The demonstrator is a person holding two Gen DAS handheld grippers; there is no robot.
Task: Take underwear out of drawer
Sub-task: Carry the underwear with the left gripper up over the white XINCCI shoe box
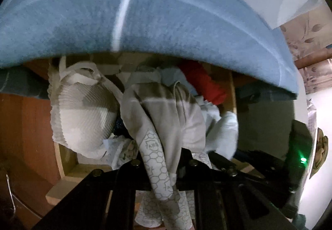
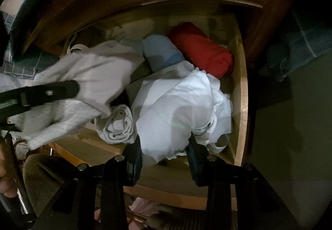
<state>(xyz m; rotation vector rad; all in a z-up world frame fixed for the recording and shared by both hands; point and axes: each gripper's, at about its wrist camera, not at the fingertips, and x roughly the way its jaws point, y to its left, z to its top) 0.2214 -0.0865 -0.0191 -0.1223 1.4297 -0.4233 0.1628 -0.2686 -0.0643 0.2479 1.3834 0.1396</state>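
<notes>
A wooden drawer [image 2: 242,95] stands pulled out, full of clothes. My left gripper [image 1: 164,159] is shut on grey underwear [image 1: 166,118] whose hexagon-print waistband [image 1: 159,176] hangs down past the jaws. In the right wrist view the same grey underwear [image 2: 93,76] is lifted over the drawer's left part, with one finger [image 2: 62,89] of the left gripper across it. My right gripper [image 2: 165,147] is down at the drawer's front and shut on a crumpled white garment [image 2: 178,105], which bulges up between its two fingers.
A red roll [image 2: 201,47] and a light blue folded piece [image 2: 159,51] lie at the drawer's back. A rolled white cloth [image 2: 118,124] sits at the front left, a white ribbed padded piece [image 1: 83,116] further left. A blue mattress edge [image 1: 145,22] overhangs the drawer.
</notes>
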